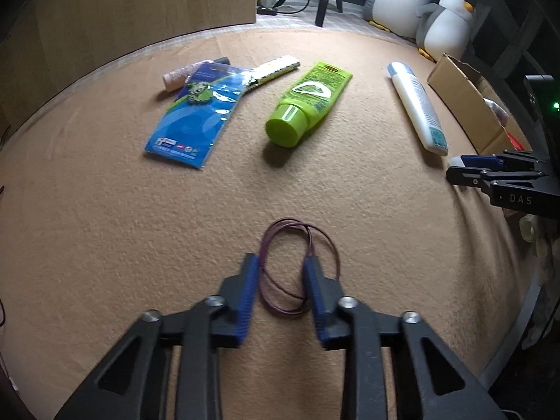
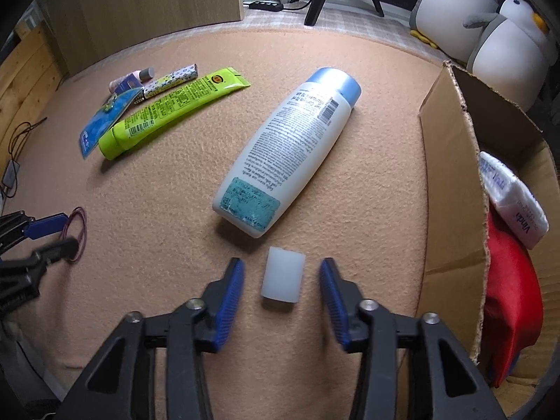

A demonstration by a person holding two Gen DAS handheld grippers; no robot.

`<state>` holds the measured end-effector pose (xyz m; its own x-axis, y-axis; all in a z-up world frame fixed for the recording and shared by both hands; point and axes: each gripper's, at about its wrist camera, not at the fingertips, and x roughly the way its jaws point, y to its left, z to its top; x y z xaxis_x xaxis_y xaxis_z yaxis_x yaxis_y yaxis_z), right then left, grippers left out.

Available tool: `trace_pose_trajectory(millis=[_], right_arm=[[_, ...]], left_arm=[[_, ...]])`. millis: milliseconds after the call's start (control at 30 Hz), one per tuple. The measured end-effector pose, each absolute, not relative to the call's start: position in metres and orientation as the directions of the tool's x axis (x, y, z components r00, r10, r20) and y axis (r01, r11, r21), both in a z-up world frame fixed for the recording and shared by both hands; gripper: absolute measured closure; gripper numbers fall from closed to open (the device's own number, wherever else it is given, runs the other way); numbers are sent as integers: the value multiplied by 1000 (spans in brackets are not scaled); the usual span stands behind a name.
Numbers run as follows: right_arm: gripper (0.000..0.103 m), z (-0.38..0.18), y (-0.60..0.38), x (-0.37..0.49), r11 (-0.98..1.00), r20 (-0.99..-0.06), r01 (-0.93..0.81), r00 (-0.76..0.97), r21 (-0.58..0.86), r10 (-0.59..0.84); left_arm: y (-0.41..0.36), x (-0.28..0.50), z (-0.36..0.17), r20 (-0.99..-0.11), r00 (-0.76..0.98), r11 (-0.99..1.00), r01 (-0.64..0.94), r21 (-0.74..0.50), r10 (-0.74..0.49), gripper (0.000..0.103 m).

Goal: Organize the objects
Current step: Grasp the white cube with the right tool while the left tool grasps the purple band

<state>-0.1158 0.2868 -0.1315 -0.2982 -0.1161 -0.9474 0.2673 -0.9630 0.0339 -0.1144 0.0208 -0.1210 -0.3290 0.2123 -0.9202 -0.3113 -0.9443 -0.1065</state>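
My left gripper [image 1: 281,262] is open, low over a coiled purple wire loop [image 1: 297,245] on the tan blanket; the loop lies between the blue fingers. My right gripper [image 2: 281,267] is open around a small white translucent cap [image 2: 282,274] lying on the blanket, not touching it. Beyond the cap lies a white bottle with a blue cap [image 2: 287,150], also in the left wrist view [image 1: 416,103]. A green tube [image 1: 308,101], a blue packet [image 1: 199,108], a patterned stick [image 1: 274,70] and a pink tube [image 1: 182,75] lie farther off. The left gripper shows at the right wrist view's left edge [image 2: 59,232].
An open cardboard box [image 2: 451,182] stands at the right, holding a red bag [image 2: 511,301] and a white tissue pack [image 2: 511,199]. Penguin plush toys [image 2: 504,35] sit behind it. A wooden panel [image 2: 140,10] stands at the back left. Cables [image 2: 17,147] lie at the left edge.
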Motion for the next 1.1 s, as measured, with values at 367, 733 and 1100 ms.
trace_pose_trajectory(millis=[367, 733, 1100], right_arm=[[88, -126, 285, -110, -954, -942, 293, -302, 53, -145], [88, -77, 306, -93, -948, -898, 300, -381, 104, -219], [88, -28, 376, -73, -968, -846, 233, -492, 98, -204]], left_arm=[[5, -108, -112, -899, -331, -944, -258, -206, 287, 99], [16, -104, -53, -838, -417, -927, -283, -248, 352, 99], [115, -126, -16, -781, -419, -860, -425, -282, 463, 99]])
